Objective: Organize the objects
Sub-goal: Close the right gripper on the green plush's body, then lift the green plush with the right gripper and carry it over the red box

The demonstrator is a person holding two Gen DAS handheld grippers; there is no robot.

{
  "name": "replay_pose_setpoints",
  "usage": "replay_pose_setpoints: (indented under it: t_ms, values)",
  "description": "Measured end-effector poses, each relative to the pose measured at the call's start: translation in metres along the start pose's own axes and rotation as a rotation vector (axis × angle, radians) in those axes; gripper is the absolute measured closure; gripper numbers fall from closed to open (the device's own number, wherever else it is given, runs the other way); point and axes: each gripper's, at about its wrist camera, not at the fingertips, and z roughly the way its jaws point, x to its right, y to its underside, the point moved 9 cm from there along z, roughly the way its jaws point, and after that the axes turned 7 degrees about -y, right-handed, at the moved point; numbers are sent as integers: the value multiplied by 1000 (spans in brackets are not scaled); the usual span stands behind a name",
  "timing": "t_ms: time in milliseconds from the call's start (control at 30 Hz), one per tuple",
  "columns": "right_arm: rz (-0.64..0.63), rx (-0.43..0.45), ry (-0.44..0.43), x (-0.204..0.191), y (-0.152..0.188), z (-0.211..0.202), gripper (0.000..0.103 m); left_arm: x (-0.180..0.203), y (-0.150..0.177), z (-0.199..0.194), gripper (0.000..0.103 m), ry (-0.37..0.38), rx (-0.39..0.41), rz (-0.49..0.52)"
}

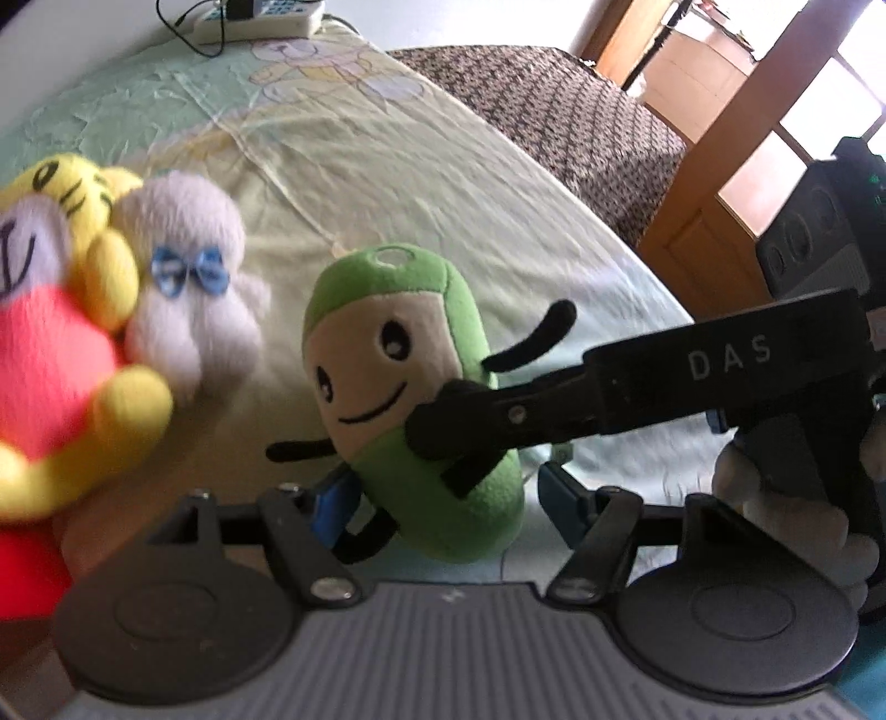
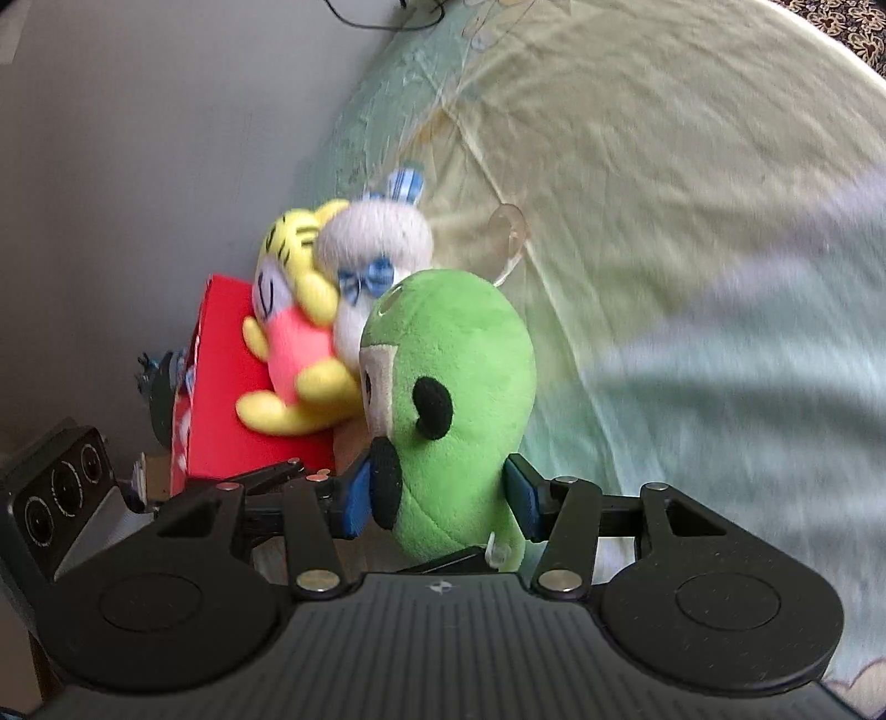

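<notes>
A green plush toy [image 1: 410, 343] with a smiling face hangs upright over the bed. My right gripper [image 2: 437, 498] is shut on its lower body, both blue pads pressing its sides. In the left wrist view one right finger [image 1: 498, 415] lies across the toy's front. My left gripper [image 1: 446, 501] stands open around the toy's bottom, with a gap at its right pad. A yellow tiger plush [image 1: 61, 354] in a red shirt and a white plush [image 1: 188, 277] with a blue bow lean together at the left.
The tiger plush [image 2: 293, 338] and white plush [image 2: 376, 243] rest on a red box [image 2: 221, 399] by the grey wall. A pale green bed sheet [image 1: 387, 166] spreads behind. A power strip [image 1: 260, 16], a brown patterned blanket [image 1: 554, 111] and a wooden door [image 1: 720, 183] lie beyond.
</notes>
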Motion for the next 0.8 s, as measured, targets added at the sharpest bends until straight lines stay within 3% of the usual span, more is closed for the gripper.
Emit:
replay_pose_setpoints:
  t_ms: [133, 333, 567, 800]
  values:
    - [-57, 9, 42, -4, 4, 4, 46, -4, 10, 2, 32, -29, -2, -2]
    - [-166, 71, 102, -16, -8, 5, 39, -10, 1, -1, 19, -68, 58, -12]
    - [-101, 88, 94, -8, -14, 12, 38, -10, -3, 11, 22, -68, 52, -29]
    - [-132, 82, 96, -18, -4, 10, 42, -8, 3, 5, 28, -70, 58, -26]
